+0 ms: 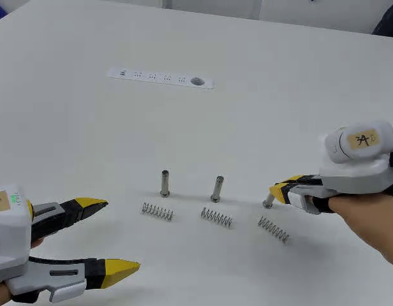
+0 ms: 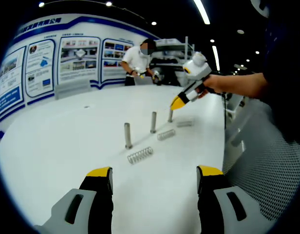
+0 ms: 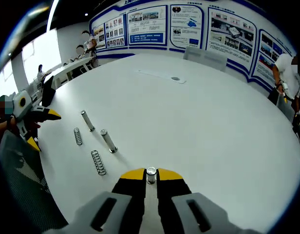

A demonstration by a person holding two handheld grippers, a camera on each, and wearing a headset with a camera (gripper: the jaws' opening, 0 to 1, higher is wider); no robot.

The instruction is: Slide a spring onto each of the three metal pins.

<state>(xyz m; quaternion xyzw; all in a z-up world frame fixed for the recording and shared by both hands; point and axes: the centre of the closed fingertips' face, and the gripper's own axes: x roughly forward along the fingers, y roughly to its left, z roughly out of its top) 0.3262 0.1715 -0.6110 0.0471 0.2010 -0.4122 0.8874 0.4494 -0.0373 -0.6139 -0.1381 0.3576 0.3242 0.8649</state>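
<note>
Pin (image 3: 151, 172) in right tongs (image 3: 151, 177), open tabletop (image 3: 198, 122)

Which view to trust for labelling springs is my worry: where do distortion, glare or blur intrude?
Head view: even light, undistorted, middle coiled steel spring crisp. Left gripper view: fisheye bending, glaring white ceiling strip lights. Right gripper view: same bending, upper left washed out, yellow-tipped right tongs shut on a silver metal pin.

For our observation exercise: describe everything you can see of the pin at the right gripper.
The right pin is a shiny metal cylinder with a flat round top. It stands on the white table, at the right end of the row of three. The right gripper is shut on it, and its shaft is bare.
</note>
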